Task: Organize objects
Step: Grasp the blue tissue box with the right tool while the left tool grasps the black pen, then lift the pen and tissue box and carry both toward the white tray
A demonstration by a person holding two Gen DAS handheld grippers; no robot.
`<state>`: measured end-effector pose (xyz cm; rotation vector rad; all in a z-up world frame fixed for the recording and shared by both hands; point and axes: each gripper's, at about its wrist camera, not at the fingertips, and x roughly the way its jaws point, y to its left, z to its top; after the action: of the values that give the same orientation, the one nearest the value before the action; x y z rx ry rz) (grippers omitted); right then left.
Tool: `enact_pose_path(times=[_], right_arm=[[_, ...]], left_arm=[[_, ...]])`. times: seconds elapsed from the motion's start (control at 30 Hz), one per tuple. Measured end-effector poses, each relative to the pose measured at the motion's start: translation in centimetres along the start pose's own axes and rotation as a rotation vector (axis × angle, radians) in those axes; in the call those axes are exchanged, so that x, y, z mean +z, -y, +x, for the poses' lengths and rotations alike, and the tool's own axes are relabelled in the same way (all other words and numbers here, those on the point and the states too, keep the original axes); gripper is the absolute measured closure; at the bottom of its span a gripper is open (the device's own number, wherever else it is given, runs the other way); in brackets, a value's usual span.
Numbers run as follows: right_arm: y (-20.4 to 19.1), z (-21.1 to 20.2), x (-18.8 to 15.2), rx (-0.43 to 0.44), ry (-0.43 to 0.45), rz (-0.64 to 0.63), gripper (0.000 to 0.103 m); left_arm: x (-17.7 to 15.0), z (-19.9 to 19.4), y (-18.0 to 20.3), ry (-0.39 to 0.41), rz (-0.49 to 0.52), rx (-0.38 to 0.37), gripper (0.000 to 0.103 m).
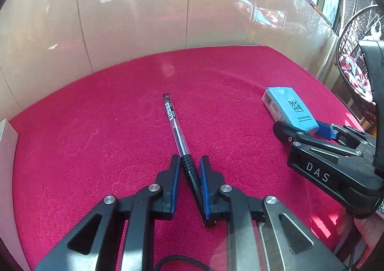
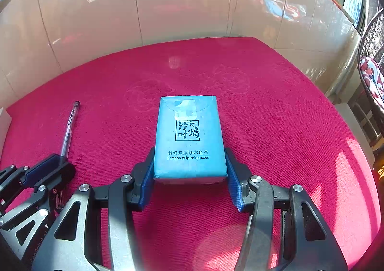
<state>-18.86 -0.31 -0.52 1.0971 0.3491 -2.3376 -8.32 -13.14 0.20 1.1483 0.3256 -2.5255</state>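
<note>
Now the left gripper [image 1: 189, 165] pinches the pen [image 1: 176, 126] mid-cloth; the right gripper [image 2: 189, 170] squeezes the pack [image 2: 189, 136]. Nothing looks tidied yet.

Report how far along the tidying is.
Done: nothing looks put away yet. In hand: the left gripper is shut on the pen at its grip end, and the right gripper clamps the blue tissue pack; both still lie on the red cloth. Left: lifting and placing both.

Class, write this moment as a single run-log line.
left gripper: shut on pen | right gripper: shut on tissue pack | both items on red cloth
</note>
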Motion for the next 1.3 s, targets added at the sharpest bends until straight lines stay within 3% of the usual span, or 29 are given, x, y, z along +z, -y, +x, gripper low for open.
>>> enact_pose_path(times=[0.2,0.57,0.77,1.3], right_arm=[[0.0,0.2,0.1,-0.007,0.001,-0.003,0.052],[0.2,0.3,0.2,-0.015,0.007,0.006,0.052],[0.4,-0.1,0.2,-0.028,0.027,0.023,0.052],[0.5,-5.1,-1.3,-0.098,0.288,0.069,0.052]], left_arm=[[0.3,0.4,-0.3,0.002,-0.011,0.000,0.095],[-0.2,-0.2,-1.3,0.011,-0.024,-0.021,0.095],[-0.6,-1.2,-1.3,0.059,-0.020,-0.007,0.095],[-1.0,-4.3,-0.9,0.206,0.000,0.035,0.095]])
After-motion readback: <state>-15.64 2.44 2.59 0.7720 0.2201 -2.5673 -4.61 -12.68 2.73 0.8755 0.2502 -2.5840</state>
